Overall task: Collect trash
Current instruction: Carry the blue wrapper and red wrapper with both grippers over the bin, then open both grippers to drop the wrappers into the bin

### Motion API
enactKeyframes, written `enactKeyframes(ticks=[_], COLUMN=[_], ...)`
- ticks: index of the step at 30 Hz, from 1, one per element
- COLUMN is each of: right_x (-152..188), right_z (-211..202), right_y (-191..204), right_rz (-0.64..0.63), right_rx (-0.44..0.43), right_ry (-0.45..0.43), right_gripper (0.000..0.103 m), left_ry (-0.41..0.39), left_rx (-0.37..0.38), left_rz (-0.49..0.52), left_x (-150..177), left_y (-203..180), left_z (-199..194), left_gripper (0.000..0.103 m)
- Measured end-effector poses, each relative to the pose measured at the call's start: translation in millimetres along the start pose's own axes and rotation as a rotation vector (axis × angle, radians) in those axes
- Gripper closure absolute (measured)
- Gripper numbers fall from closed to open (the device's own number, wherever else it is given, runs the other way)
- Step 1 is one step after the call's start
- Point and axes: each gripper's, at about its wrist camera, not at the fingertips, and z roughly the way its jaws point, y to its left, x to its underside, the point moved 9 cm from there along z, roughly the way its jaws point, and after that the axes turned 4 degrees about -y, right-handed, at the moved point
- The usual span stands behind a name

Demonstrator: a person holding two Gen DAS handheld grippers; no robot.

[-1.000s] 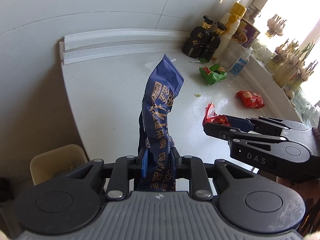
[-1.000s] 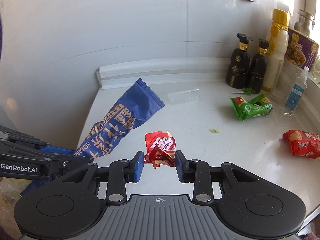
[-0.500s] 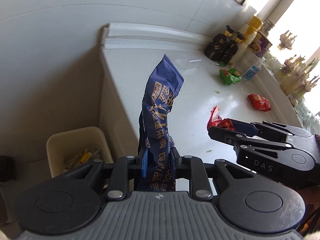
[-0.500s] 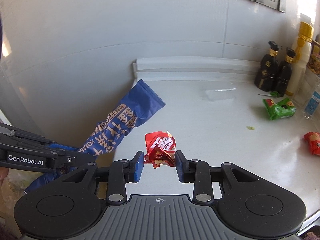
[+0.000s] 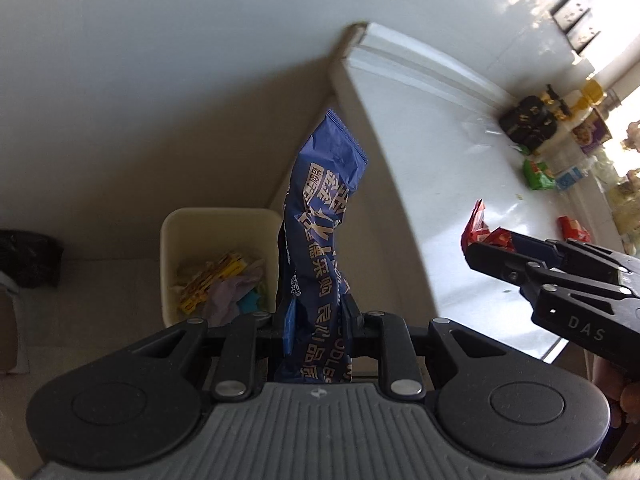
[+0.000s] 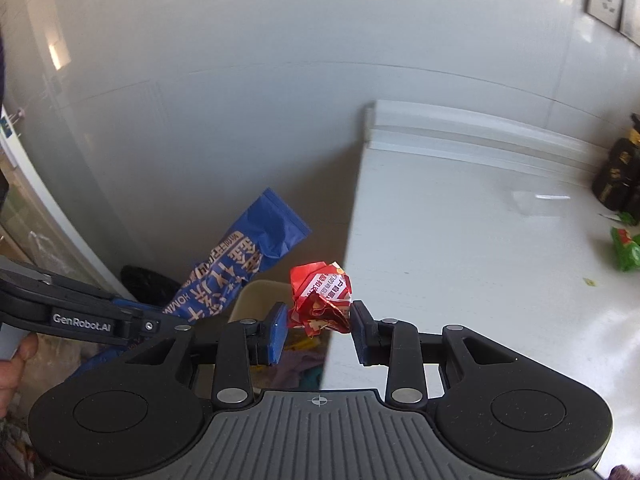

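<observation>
The left hand-held gripper (image 5: pixel 316 320) is squeezing a long blue snack bag (image 5: pixel 320 216), its jaws narrow on the bottom end. The bag is sticking up in front of it. Just past its left finger and lower down, a cream trash bin (image 5: pixel 172 248) is sitting on the floor with some trash inside.

The right hand-held gripper (image 6: pixel 318 330) is pinching a crumpled red wrapper (image 6: pixel 320 296), with the jaws a bit wider. Right under and ahead of it is the edge of the white bench (image 6: pixel 460 264), and the bin is peeking out below its left finger.

Far off to its right on the bench, a green wrapper (image 6: pixel 626 250) is waiting to be picked up. A red packet (image 5: pixel 574 228) is lying there too.

What could go wrong, I think: the red wrapper is hanging over the bench edge, not fully over the bin. Letting go now may drop it on the floor. The blue bag is long and floppy, so it could catch the bin's rim and tip out. The two grippers are close together and could bump.
</observation>
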Motion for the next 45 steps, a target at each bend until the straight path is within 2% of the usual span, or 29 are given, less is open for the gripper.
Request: enactKeyframes(ticks=[4,8,11,16,21,29,37,43,44,45], right_x=[0,4,7,15,23,35,41,41,42,42], right_z=[18,38,59,89,124,170,199,202,198,197], right_y=[25,47,58,75,85,89,82,86,89,90], right_rz=[-0.031,-0.067,-0.086,-0.113,-0.146,-0.222,-0.24,-0.248,-0.242,-0.236], right_rx=[-0.039,-0.072,-0.09,-0.106,-0.092,-0.07,-0.066,-0.055,-0.056,-0.062], right_ry=[0.025,0.064,0.094,0.146,0.205,0.304,0.372,0.397,0.397,0.397], right_gripper=[0.071,0.071,0.071,0.071,0.071,0.071,0.071,0.071,0.07,0.068], left_ry=[0.034,0.101,0.135,0.214,0.302,0.381,0.416,0.415,0.414,0.411], left_rx=[-0.031,-0.027,-0.042,-0.066,-0.05,-0.155,-0.186,-0.197,-0.199,-0.207], left_rz=[-0.06,-0.15,-0.173,-0.203,-0.26,-0.225,-0.203,-0.173,-0.161,-0.15], left_x=[5,11,12,13,15,12,20,11,7,6], left_y=[31,58,71,88,102,124,129,126,128,129], left_z=[7,21,34,68,108,163,181,191,189,187], left_gripper=[0.082,0.082,0.082,0.082,0.082,0.082,0.081,0.081,0.078,0.068])
